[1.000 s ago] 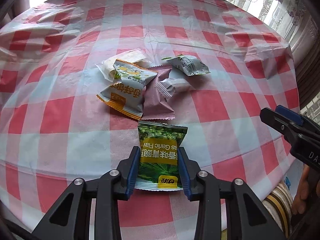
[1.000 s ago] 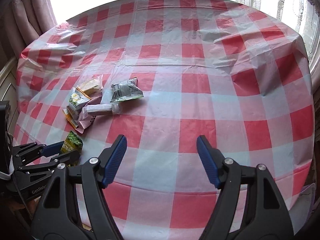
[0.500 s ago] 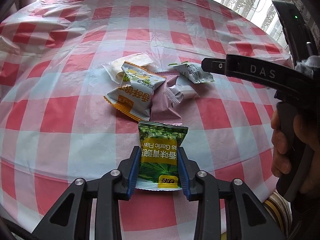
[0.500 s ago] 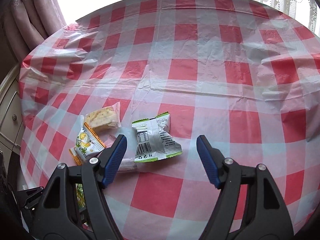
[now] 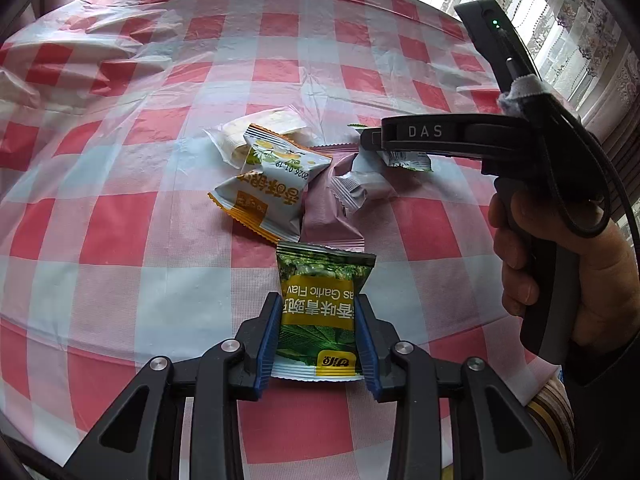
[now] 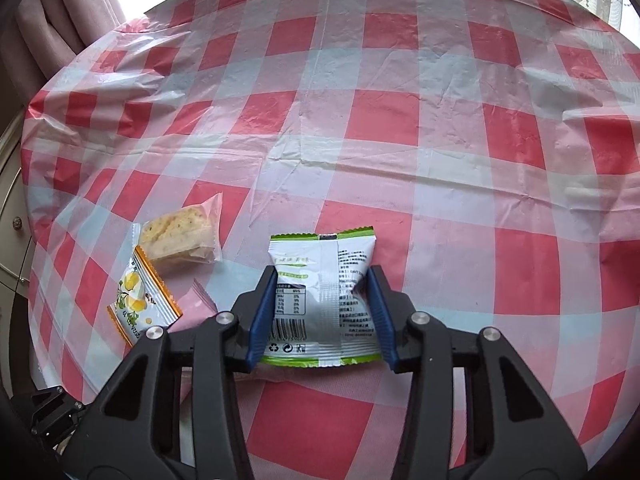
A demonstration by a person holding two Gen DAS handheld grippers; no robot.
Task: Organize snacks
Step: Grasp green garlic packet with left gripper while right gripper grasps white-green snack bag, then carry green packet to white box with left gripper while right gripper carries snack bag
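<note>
Gripping: the right hand-held gripper (image 6: 322,310) has just been closing, and its blue pads now pinch the sides of the white-and-green packet (image 6: 323,300), which puckers at the waist between them.
Left hand-held gripper: (image 5: 318,334) narrowed onto the green pea packet (image 5: 320,308), pads pressed against both long edges, the packet lying flat on the desk (image 5: 120,280).
Where the snacks are: both gripped packets rest on the checked cloth near the front edge; the remaining heap lies just beyond the green one, and beside the right gripper in its own view.
Heap: an orange-trimmed packet (image 5: 268,184) overlapping a pink packet (image 5: 326,208), a small white wrapper (image 5: 356,186) on the pink one, and a clear cracker packet (image 6: 182,236) behind.
Handling: I judge these packets light, soft and air-puffed; the film looks slick, so a mid-body pinch across the width holds best, while the crimped ends would fold.
Fragility: the crackers would probably crumble under a hard squeeze.
Materials: glossy printed foil with serrated seams; thin wrinkled plastic cloth in red and white squares that could drag along with a packet.
Person: a hand (image 5: 560,272) wraps the right gripper's black handle.
</note>
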